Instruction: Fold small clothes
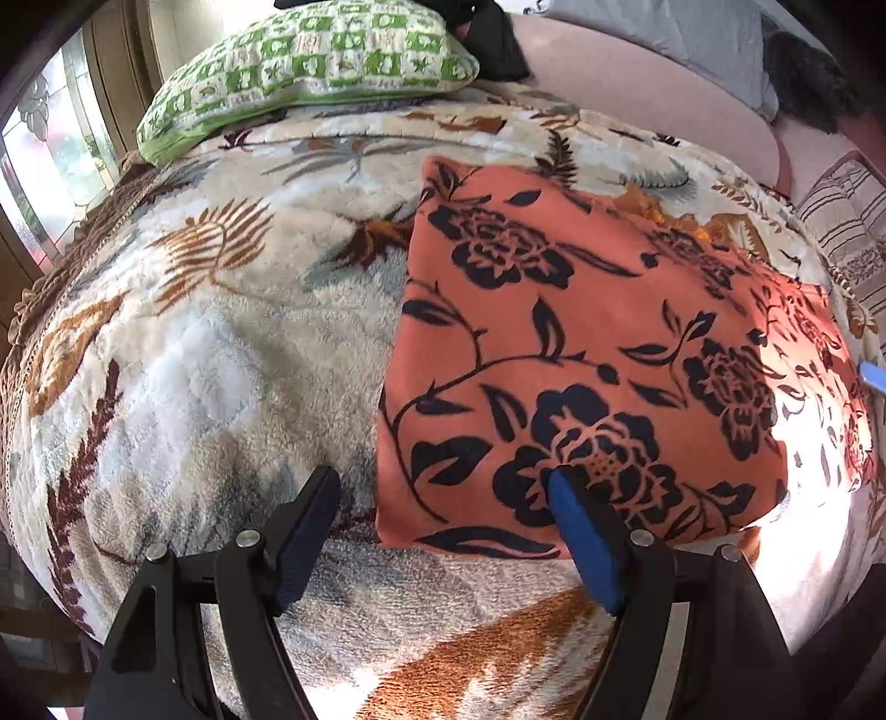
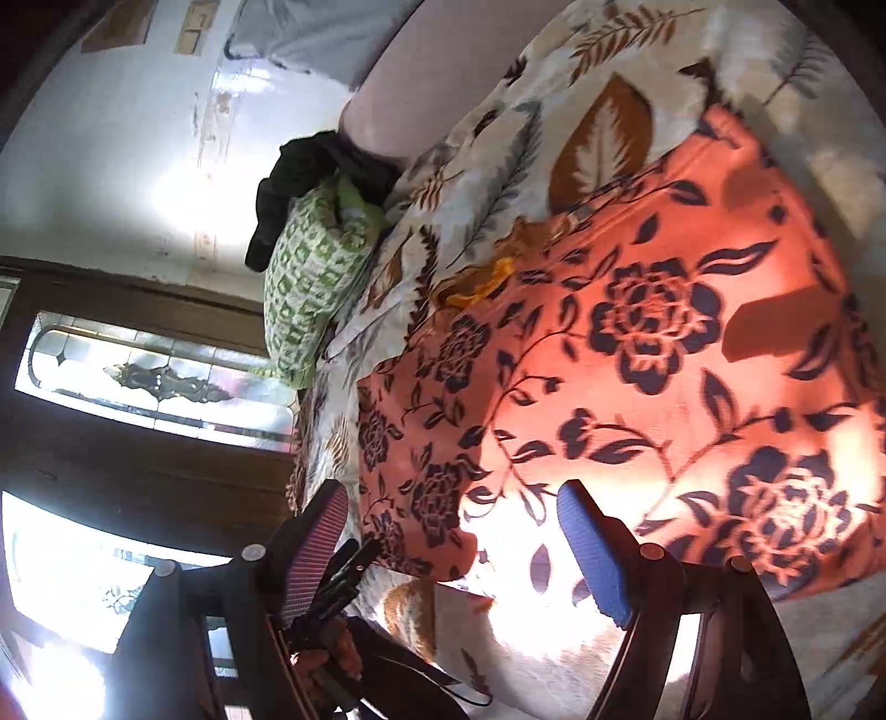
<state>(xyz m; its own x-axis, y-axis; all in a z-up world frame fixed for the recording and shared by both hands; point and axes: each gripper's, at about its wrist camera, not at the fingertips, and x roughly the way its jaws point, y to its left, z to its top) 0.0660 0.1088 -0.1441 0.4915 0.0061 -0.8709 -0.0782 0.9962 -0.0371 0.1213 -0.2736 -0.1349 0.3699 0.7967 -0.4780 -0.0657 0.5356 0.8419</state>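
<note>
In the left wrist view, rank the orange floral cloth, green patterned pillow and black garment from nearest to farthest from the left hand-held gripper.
1. Orange floral cloth: under the left hand-held gripper's right finger.
2. Green patterned pillow: far up, left.
3. Black garment: just behind the pillow, top centre.

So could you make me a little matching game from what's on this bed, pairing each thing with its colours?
Things:
1. folded cloth
2. pillow
3. blanket
4. garment beside the pillow

Colours:
A. green and white checks
B. black
C. orange with dark flowers
D. cream with brown leaves

Pairs: 1-C, 2-A, 3-D, 4-B
</note>
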